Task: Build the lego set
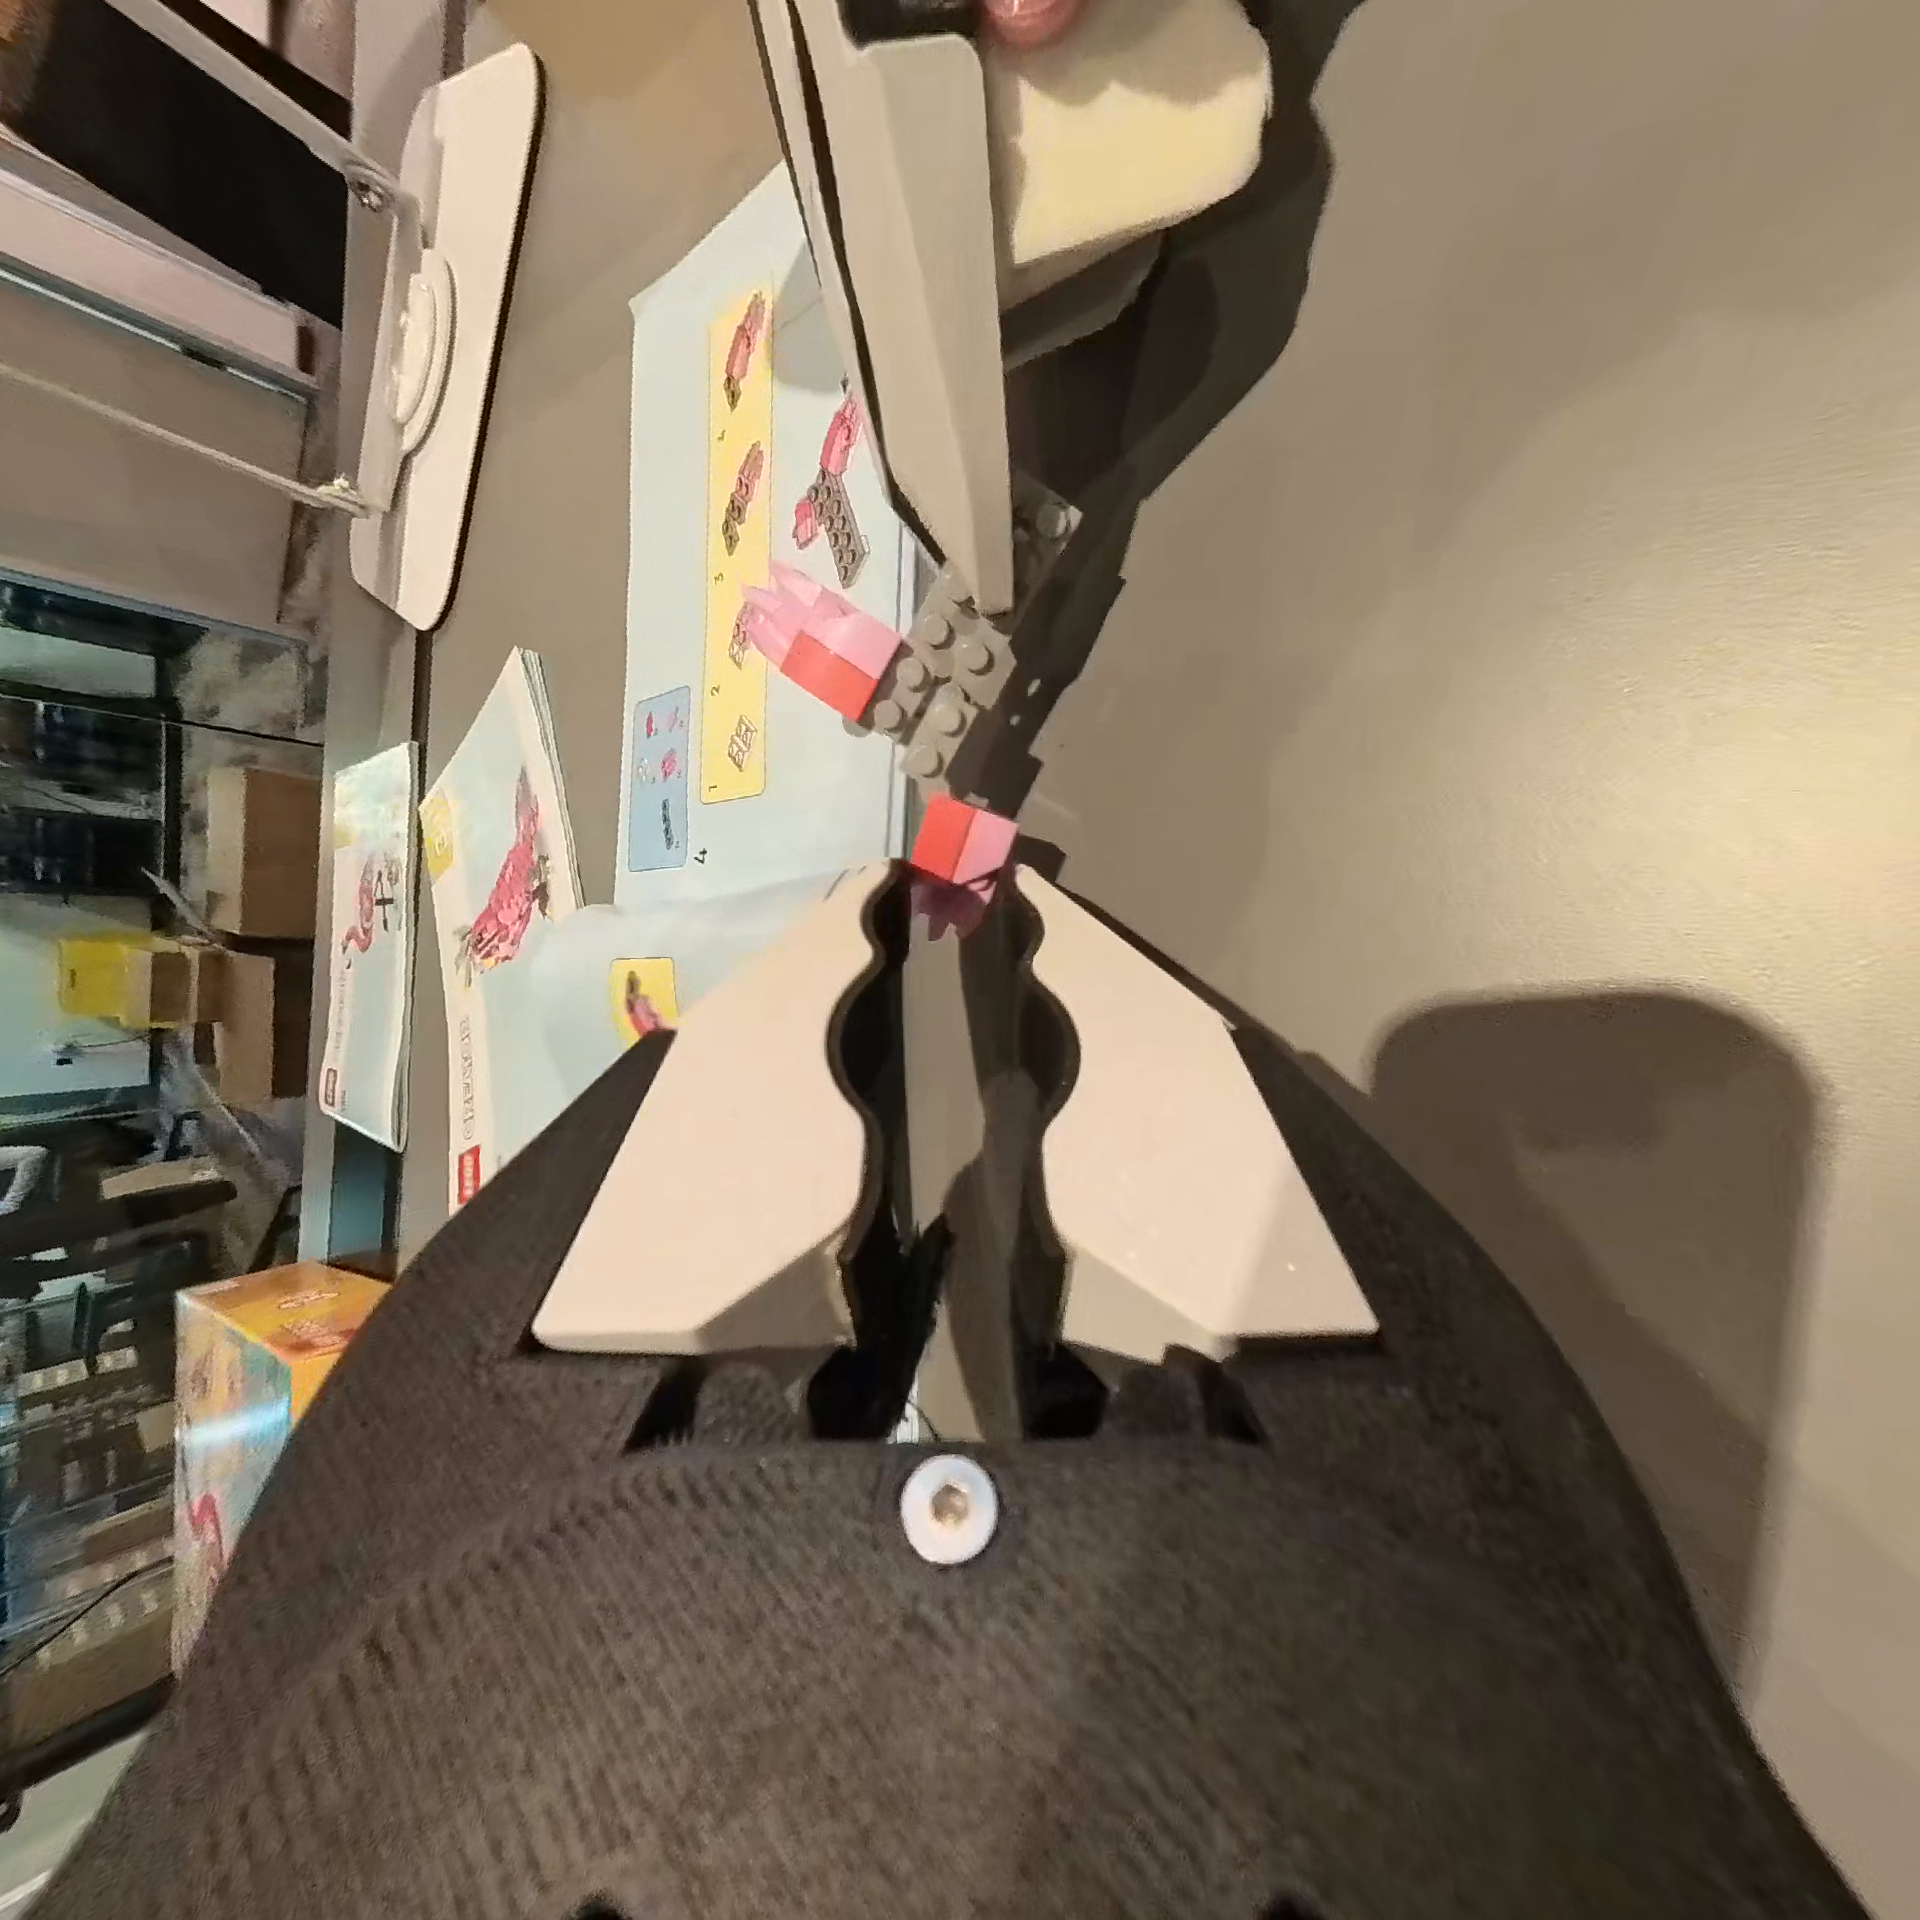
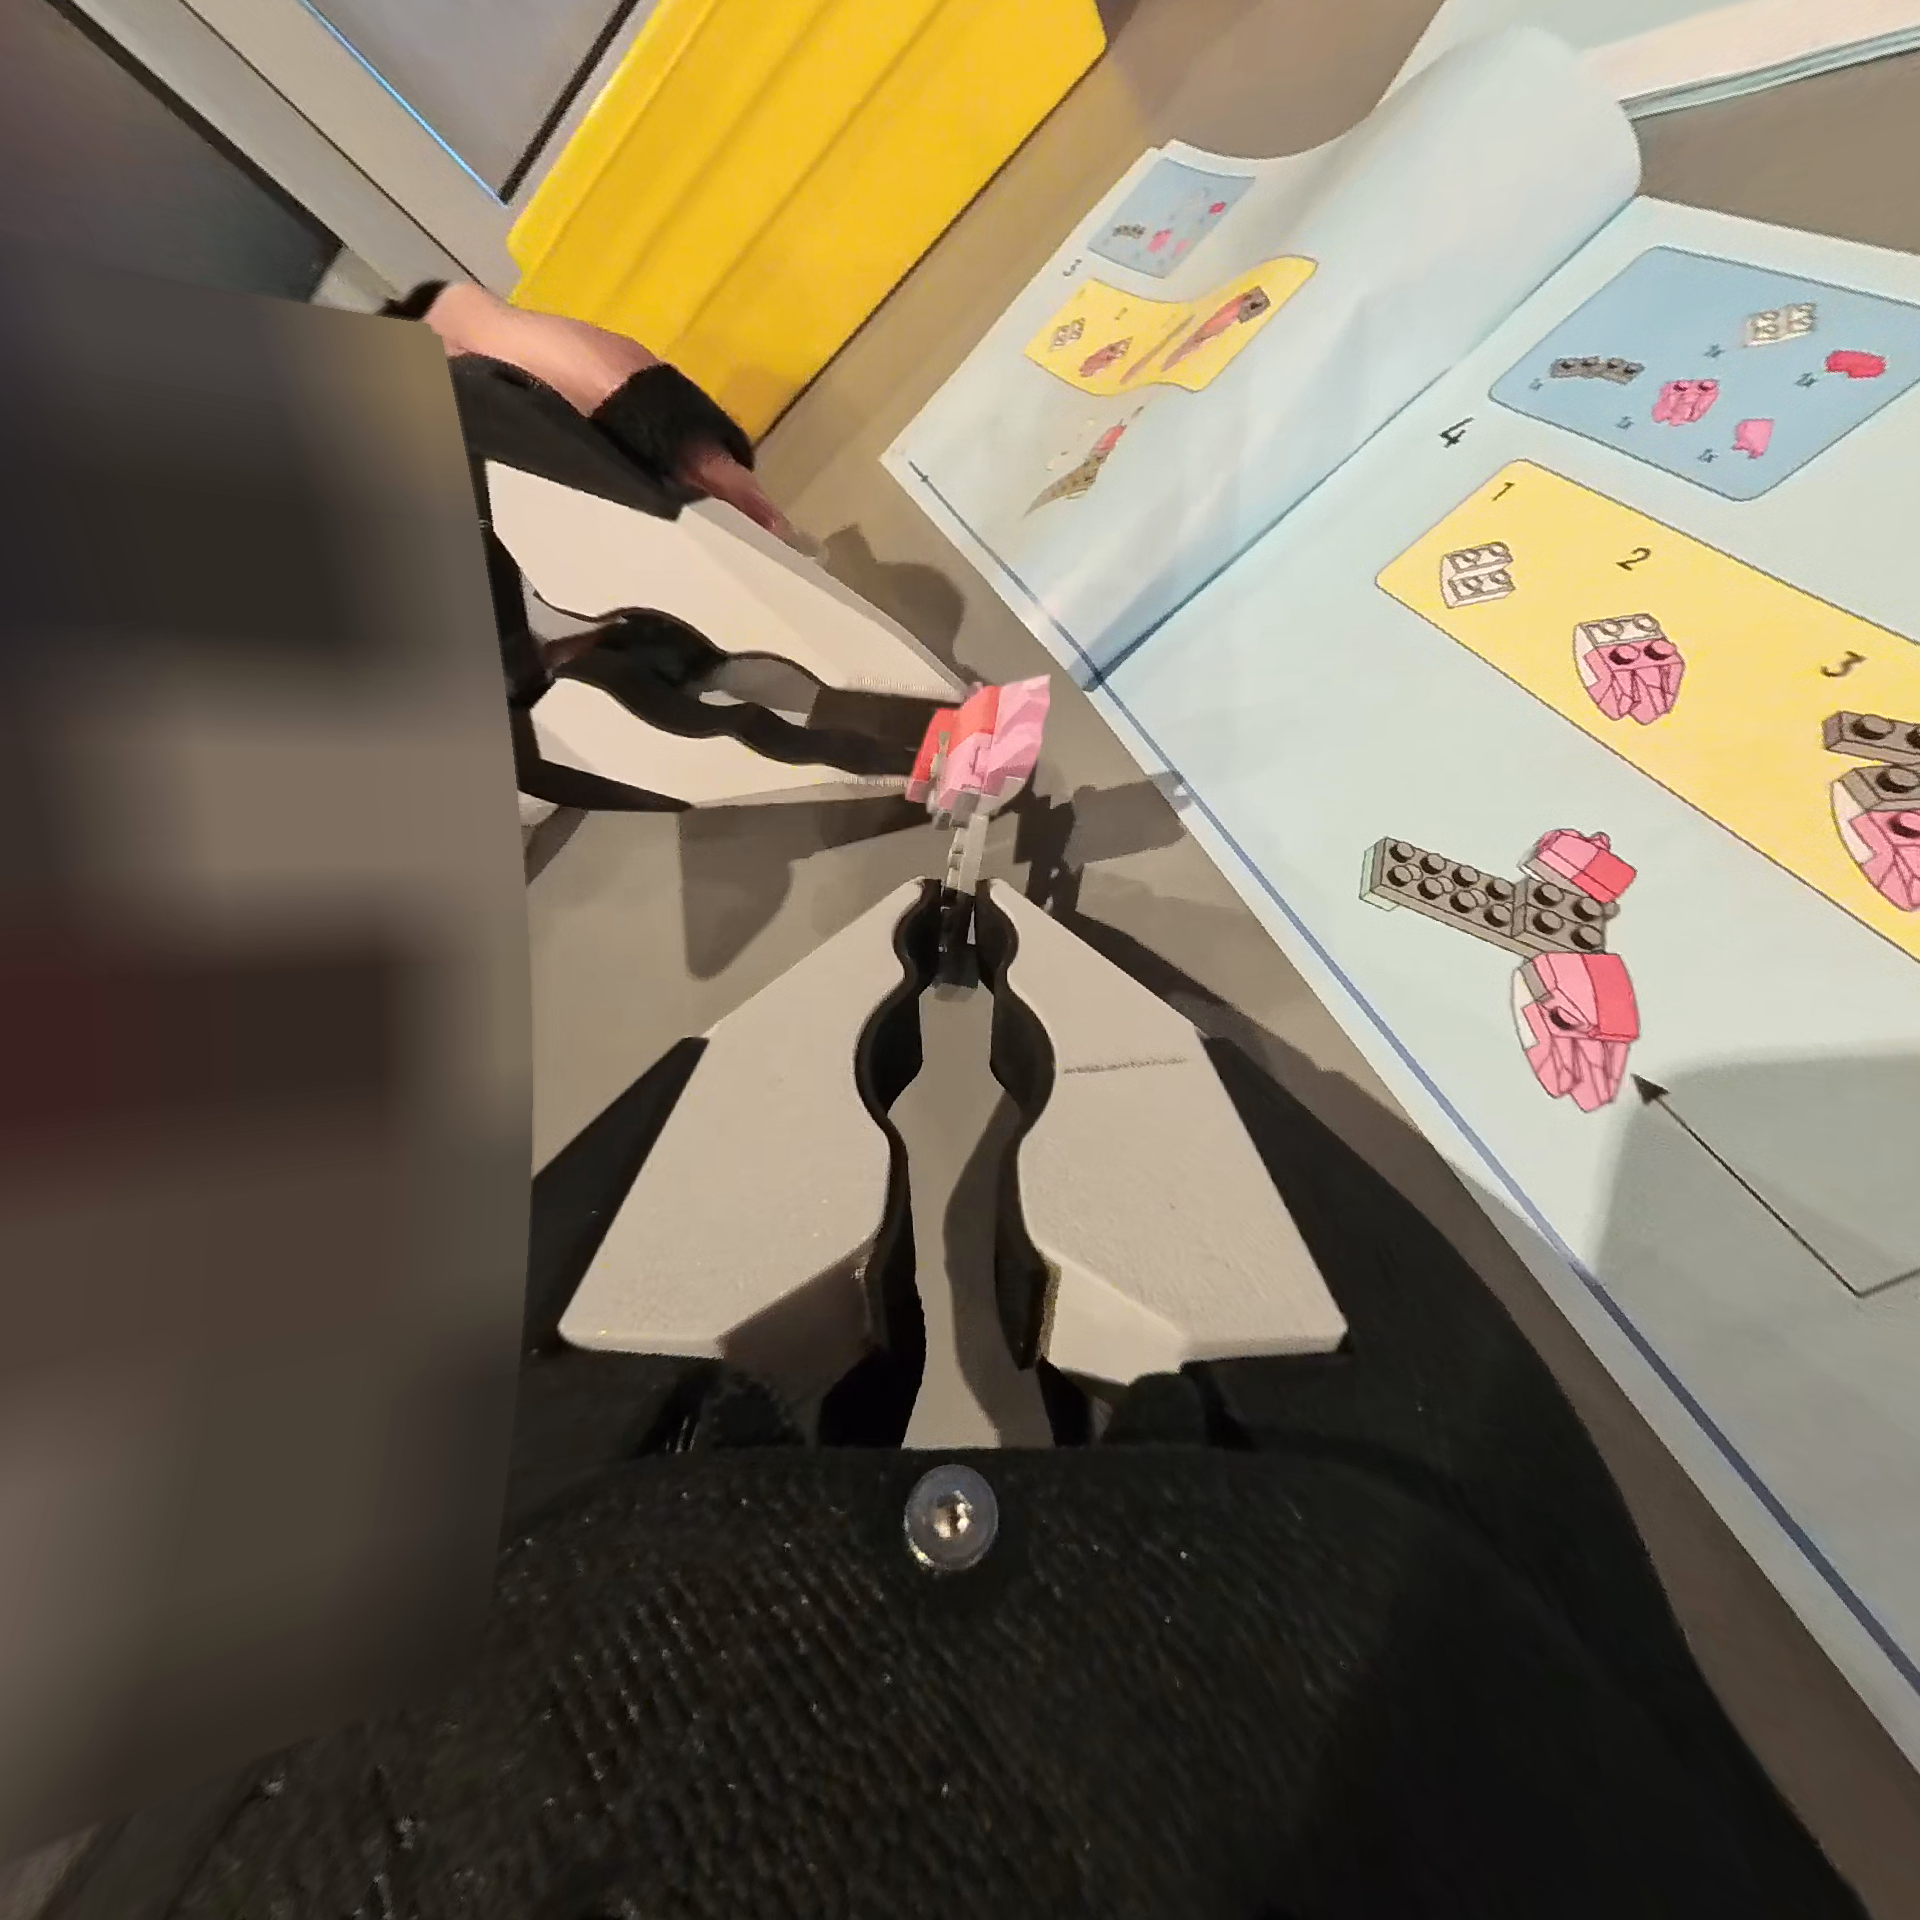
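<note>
My left gripper [image 1: 956, 881] is shut on a small red and pink brick piece [image 1: 961, 842]. My right gripper [image 2: 956, 891] is shut on a grey studded plate assembly [image 1: 951, 675], which the right wrist view shows edge-on [image 2: 964, 857]. A pink and red claw piece [image 1: 831, 644] is fixed on the plate's far end. The two grippers meet tip to tip above the table. The red and pink piece [image 2: 982, 743] sits against the end of the grey plate. The right gripper enters the left wrist view from the top [image 1: 971, 587], and the left gripper enters the right wrist view from the left [image 2: 925, 727].
An open instruction booklet [image 2: 1558, 727] lies on the grey table, also in the left wrist view [image 1: 748, 540]. Two more booklets [image 1: 499, 935], a white pad [image 1: 447, 312] and a set box [image 1: 270, 1382] lie beyond. A yellow box [image 2: 810, 177] stands behind. A gloved hand [image 2: 665, 416] holds the left gripper. One gripper's finger ends stand about 5 cm off the other's.
</note>
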The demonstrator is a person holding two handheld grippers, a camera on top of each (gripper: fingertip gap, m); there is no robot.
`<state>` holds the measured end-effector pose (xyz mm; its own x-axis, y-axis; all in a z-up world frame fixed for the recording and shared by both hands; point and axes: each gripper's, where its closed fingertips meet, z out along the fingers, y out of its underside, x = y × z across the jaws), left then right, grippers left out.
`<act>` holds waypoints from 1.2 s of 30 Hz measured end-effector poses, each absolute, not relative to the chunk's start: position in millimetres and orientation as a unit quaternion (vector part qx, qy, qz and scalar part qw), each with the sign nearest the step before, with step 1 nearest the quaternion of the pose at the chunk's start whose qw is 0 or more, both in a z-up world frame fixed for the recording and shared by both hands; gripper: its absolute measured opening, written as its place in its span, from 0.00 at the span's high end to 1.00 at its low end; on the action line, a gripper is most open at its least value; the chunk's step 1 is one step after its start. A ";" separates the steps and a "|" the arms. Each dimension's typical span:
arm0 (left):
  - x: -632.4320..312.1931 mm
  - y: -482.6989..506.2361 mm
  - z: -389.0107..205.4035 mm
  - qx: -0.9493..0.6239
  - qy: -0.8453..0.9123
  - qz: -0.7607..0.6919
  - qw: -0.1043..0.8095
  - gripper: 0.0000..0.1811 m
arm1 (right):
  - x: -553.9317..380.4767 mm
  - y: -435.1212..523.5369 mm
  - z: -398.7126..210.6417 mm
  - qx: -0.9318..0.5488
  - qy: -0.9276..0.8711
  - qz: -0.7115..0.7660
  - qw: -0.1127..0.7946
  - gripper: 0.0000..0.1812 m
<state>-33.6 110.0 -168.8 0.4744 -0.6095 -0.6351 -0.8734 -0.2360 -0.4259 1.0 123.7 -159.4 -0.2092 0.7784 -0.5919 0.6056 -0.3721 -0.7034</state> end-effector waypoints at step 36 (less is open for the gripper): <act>-57.8 122.6 -178.9 -0.768 0.512 0.178 0.341 0.91 | -18.5 145.2 -169.0 -0.590 -0.657 0.410 0.228 0.99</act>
<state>-57.8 122.6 -178.9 0.4121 -0.6659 -0.6219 -0.9079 -0.2433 -0.3412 -18.5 145.2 -169.0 -0.1999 0.9626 -0.1830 0.5887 -0.0313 -0.8077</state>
